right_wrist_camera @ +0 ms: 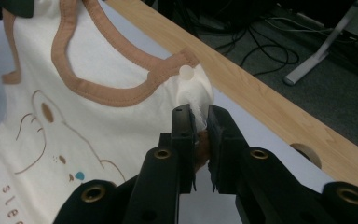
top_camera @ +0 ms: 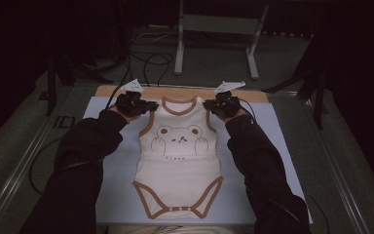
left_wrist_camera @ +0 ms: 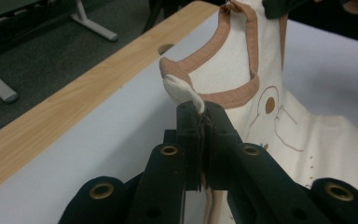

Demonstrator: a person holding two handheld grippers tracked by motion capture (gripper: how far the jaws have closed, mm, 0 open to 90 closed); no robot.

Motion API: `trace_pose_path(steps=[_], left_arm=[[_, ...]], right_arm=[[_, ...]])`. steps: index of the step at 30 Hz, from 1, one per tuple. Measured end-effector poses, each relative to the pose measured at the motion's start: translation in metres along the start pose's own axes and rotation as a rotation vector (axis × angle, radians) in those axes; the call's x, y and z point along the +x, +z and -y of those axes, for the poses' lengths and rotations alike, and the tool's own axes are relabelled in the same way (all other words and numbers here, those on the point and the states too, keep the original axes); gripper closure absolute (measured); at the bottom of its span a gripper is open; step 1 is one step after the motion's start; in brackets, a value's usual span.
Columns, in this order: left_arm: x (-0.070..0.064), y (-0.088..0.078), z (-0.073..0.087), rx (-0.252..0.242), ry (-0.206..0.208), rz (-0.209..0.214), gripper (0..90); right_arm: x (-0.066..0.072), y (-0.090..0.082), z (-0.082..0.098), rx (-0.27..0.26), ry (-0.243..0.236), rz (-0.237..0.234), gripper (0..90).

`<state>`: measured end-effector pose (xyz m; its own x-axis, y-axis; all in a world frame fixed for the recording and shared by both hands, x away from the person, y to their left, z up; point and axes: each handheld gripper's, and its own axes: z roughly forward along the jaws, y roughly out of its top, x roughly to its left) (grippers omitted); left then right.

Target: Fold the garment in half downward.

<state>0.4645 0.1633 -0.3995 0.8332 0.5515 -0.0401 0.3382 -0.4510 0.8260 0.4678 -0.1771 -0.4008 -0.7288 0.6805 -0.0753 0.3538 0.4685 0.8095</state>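
The worktop [top_camera: 282, 141] is covered by a pale sheet, and a strip of bare wood is seen along its far edge, toward 12 o'clock. A cream baby bodysuit [top_camera: 180, 165] with brown trim is laid flat in the middle of the sheet. Its neck is pointed to 12 o'clock and its snap end to 6 o'clock, near the person. It is spread front side up, so the bear drawing can be seen.

The left tool [top_camera: 148, 106] is placed at the shoulder at about 10 o'clock of the bodysuit. The right tool [top_camera: 208, 105] is placed at the shoulder at about 2 o'clock. The two shoulders are likely held this way so the bodysuit can be lifted evenly and kept from bunching.

In the left gripper view, the left tool [left_wrist_camera: 200, 112] is closed tight on a fold of shoulder cloth. In the right gripper view, the right tool [right_wrist_camera: 196, 114] is closed on the other shoulder, just below a small white snap [right_wrist_camera: 186, 71].

Small brown letters [top_camera: 179, 158] are printed under the bear. In the right gripper view only "slee" can be read.
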Motion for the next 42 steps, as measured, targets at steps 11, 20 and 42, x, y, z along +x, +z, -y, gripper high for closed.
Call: trace_pose_path(steps=[11, 20, 42], left_arm=[[-0.011, -0.012, 0.009, -0.010, 0.020, 0.043, 87.5], [-0.028, -0.019, 0.027, -0.014, 0.025, 0.089, 87.5], [-0.073, -0.029, 0.066, -0.011, 0.054, 0.190, 87.5]], right_arm=[[0.013, -0.013, 0.000, -0.045, -0.011, -0.014, 82.2], [0.032, -0.027, 0.017, -0.050, -0.030, -0.045, 82.2], [0.078, -0.052, 0.068, -0.046, -0.037, -0.129, 82.1]])
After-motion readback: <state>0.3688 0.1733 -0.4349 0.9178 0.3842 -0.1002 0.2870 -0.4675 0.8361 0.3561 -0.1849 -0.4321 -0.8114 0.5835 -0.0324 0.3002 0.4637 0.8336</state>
